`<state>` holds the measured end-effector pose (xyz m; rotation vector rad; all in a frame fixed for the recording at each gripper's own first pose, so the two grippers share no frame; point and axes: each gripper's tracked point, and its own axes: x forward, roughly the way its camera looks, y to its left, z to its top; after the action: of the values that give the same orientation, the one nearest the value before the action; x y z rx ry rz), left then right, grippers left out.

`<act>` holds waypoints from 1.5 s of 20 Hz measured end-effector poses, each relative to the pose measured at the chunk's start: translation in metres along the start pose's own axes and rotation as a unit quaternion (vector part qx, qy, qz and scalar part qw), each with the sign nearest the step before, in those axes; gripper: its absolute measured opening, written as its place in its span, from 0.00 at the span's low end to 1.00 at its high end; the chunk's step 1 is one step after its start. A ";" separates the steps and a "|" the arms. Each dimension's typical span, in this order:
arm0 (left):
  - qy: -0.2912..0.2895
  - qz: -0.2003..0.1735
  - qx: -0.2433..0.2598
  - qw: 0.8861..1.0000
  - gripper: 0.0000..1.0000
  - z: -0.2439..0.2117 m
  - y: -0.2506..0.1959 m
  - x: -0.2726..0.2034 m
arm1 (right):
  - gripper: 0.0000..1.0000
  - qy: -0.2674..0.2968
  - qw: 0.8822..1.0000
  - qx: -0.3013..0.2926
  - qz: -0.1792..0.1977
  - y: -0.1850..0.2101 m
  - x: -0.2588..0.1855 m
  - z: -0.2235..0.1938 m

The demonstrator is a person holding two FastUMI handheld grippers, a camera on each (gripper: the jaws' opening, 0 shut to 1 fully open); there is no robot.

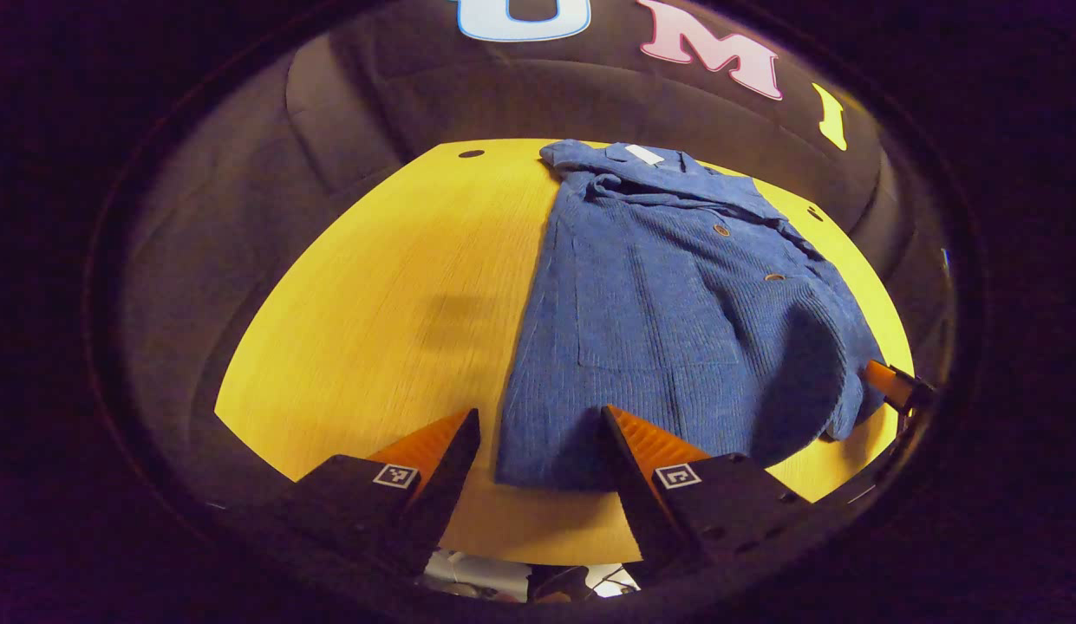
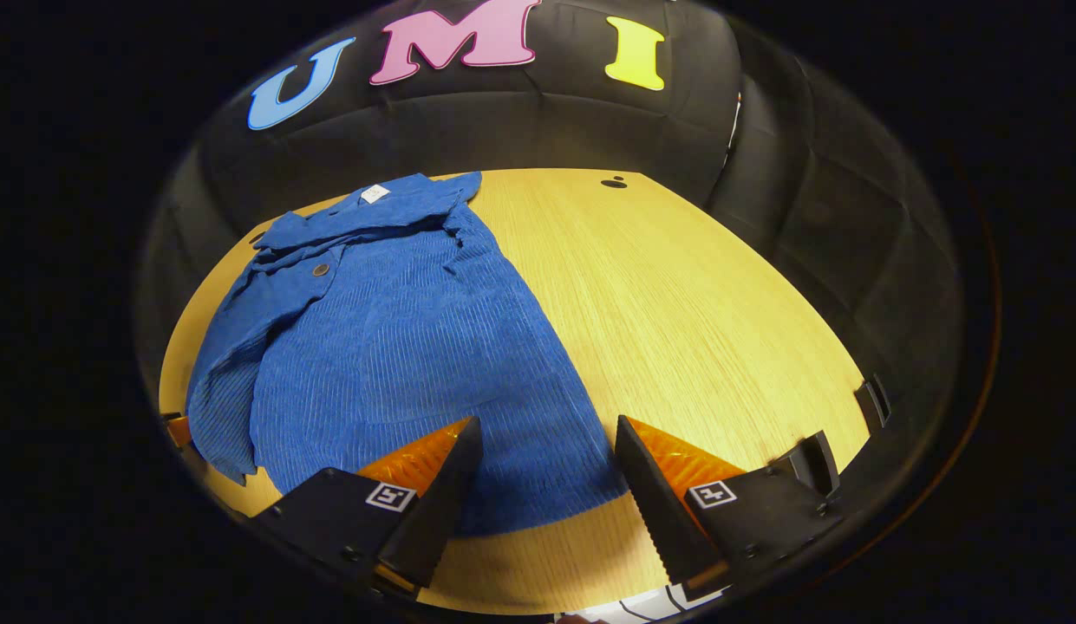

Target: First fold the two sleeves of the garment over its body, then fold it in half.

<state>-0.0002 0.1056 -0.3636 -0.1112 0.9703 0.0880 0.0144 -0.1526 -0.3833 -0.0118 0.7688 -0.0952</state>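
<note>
A blue corduroy shirt [image 1: 676, 312] lies flat on the yellow wooden table [image 1: 381, 303], collar at the far end. In the left gripper view my left gripper [image 1: 539, 414] is open just above the hem's near left corner, nothing between its fingers. One sleeve [image 1: 815, 355] lies folded along the shirt's right side, and the other gripper [image 1: 893, 386] shows beside its cuff. In the right gripper view the shirt [image 2: 399, 347] lies left of centre, with that sleeve [image 2: 221, 381] on its left. My right gripper [image 2: 548, 423] is open over the hem's right corner.
The bare table [image 2: 694, 312] stretches to the right of the shirt in the right gripper view. Dark clips [image 2: 871, 400] sit at its right edge. A small hole [image 2: 614, 182] marks the far end. The black cloth wall [image 2: 503, 121] encloses the table.
</note>
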 end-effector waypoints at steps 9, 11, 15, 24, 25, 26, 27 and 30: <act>0.002 -0.027 -0.018 0.999 0.08 0.013 -0.029 0.006 | 0.12 0.016 0.999 -0.018 0.034 0.030 0.009 0.006; 0.005 -0.069 -0.025 0.997 0.02 0.019 -0.045 0.010 | 0.12 0.016 0.998 -0.047 0.048 0.034 0.011 0.009; 0.012 -0.115 -0.047 0.992 0.00 0.031 -0.062 0.019 | 0.03 0.028 0.993 -0.022 0.109 0.048 0.010 0.011; -0.072 -0.159 -0.074 0.982 0.00 0.122 -0.059 0.001 | 0.02 -0.036 0.986 0.045 0.158 0.081 0.004 0.117; -0.088 -0.164 -0.078 0.980 0.00 0.142 -0.058 0.002 | 0.02 -0.059 0.983 0.060 0.164 0.089 0.006 0.137; -0.102 -0.166 -0.081 0.977 0.00 0.162 -0.056 0.004 | 0.02 -0.074 0.981 0.061 0.170 0.096 0.009 0.158; -0.118 -0.170 -0.081 0.975 0.00 0.180 -0.056 0.004 | 0.02 -0.089 0.979 0.056 0.174 0.104 0.013 0.174; -0.162 -0.177 -0.070 0.968 0.00 0.231 -0.057 0.003 | 0.02 -0.137 0.971 0.056 0.188 0.120 0.018 0.233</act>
<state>0.1977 0.0796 -0.2334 -0.3863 0.6058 -0.1516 0.1985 -0.0399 -0.2341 0.2234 0.4767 0.2218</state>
